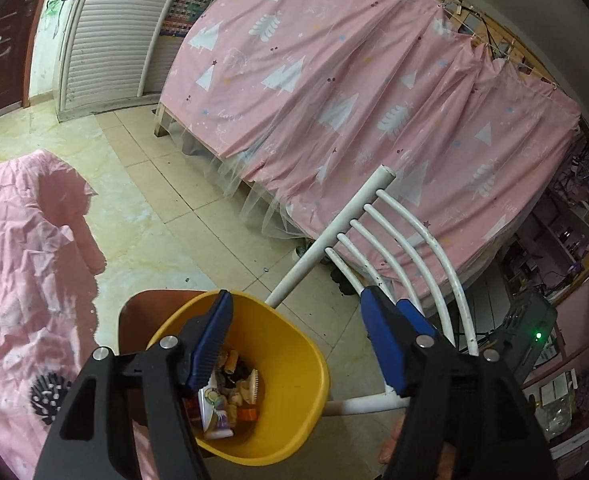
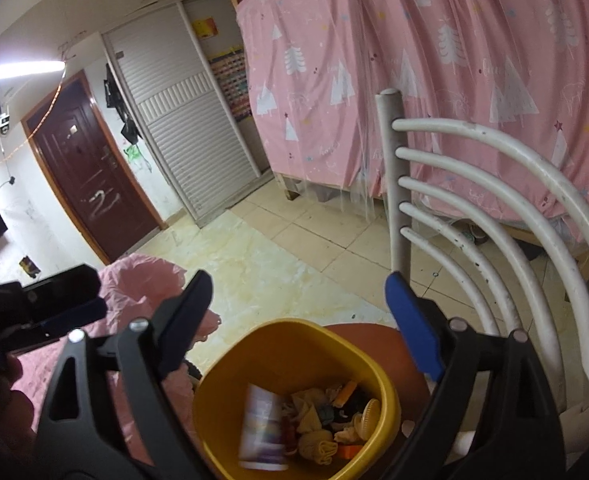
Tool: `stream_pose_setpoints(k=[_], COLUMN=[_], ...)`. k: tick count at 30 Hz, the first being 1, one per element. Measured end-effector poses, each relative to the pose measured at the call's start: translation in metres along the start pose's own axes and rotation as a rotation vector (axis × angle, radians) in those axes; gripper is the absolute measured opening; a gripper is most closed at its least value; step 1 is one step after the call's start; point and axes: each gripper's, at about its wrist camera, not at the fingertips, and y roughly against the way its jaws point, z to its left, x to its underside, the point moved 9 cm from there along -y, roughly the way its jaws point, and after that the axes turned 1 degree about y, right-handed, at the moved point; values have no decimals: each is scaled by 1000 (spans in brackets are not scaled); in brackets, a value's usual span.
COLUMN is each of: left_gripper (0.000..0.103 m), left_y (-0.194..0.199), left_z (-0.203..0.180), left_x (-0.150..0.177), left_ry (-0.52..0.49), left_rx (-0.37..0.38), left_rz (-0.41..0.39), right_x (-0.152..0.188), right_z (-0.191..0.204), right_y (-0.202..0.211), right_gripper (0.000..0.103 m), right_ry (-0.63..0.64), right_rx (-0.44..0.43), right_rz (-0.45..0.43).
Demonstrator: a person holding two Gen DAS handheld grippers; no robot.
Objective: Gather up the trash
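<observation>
overhead, both the left gripper (image 1: 294, 344) and right gripper (image 2: 298, 320) hung released and empty above the yellow bin (image 2: 386, 384) on the chair (image 2: 494, 184), trash (image 2: 326, 420) already inside; next, probably seeking more litter

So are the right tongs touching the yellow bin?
Apart. In the right wrist view the right tongs hang open above the yellow bin, with floor between their fingertips.

Glossy plastic bin (image 1: 294, 364), crumpled cloth (image 1: 22, 264)
</observation>
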Motion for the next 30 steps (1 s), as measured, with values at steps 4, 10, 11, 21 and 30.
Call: stream_pose_setpoints(k=[4,10,11,21,30], left_gripper=[57,69,73,85,92], left_y=[17,61,69,159,243], left_z=[12,38,43,114,182], left_x=[0,-1,-2,-5,1], left_ry=[2,-25,-29,-23,1], left_rx=[-7,-57,-70,-253,-429], left_rz=[-25,-111,-129,-262,-373], right_x=[2,7,7,13,37], right_z=[12,43,50,139,235], right_y=[-4,-5,-3,15,17], right_gripper=[88,93,94,97,97], right_ry=[21,72,84,192,226], right_rx=[-3,-6,-6,-68,-230], right_rz=[8,3,-4,-58,-20])
